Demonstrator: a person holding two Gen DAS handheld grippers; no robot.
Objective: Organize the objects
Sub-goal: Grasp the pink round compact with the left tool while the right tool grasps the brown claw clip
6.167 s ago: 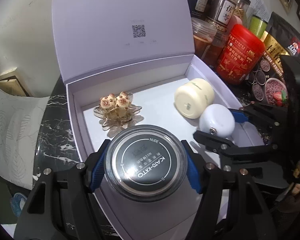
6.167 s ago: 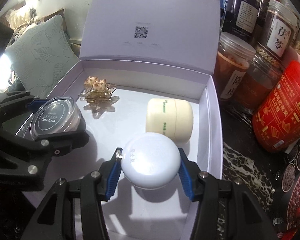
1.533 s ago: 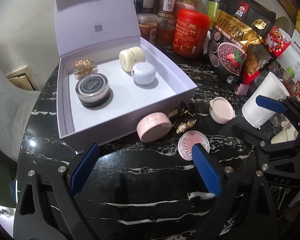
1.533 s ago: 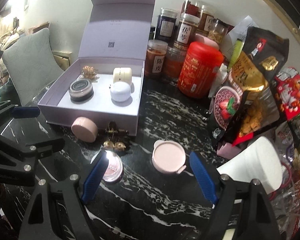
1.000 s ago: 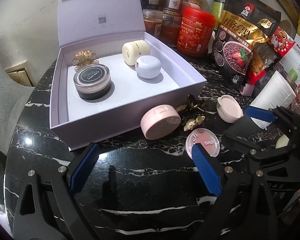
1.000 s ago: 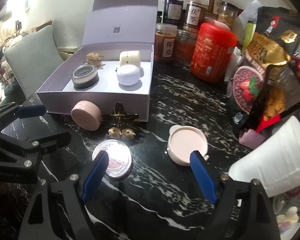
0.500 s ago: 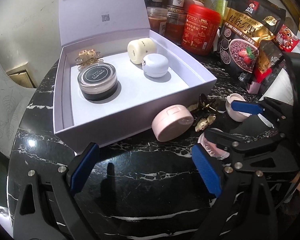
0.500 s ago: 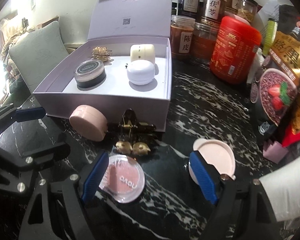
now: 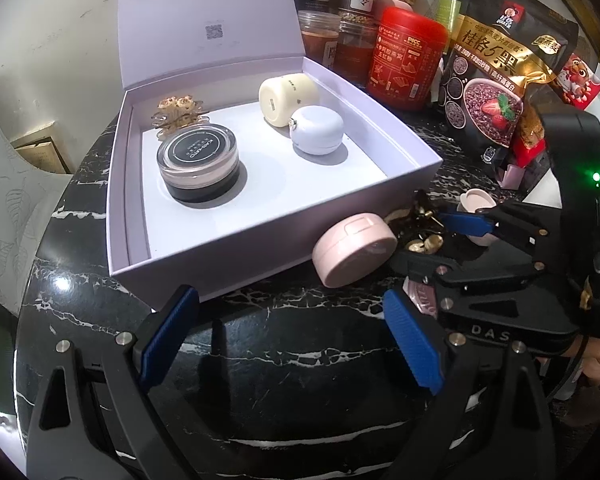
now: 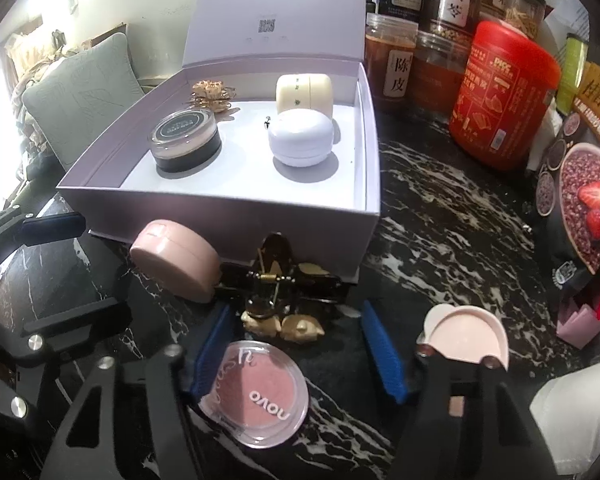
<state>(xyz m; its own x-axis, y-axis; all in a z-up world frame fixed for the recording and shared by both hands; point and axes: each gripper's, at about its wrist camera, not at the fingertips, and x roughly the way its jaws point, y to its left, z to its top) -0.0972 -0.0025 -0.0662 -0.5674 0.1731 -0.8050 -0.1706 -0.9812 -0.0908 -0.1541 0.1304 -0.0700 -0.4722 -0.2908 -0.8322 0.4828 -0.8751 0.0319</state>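
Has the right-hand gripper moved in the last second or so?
Yes. The right gripper has come forward and down toward the lilac box; its jaws have just been closing around the blush compact.

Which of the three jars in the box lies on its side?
The cream jar at the back right lies on its side; the black-lidded jar and white jar stand upright.

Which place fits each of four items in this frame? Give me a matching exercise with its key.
Items:
1. black-lidded jar
2. cream jar
3. pink compact
4. blush pan

Places:
A. on its side at the back of the box
B. between the right gripper fingers
C. upright in the box
D. leaning on the box front

Pairs: 1-C, 2-A, 3-D, 4-B
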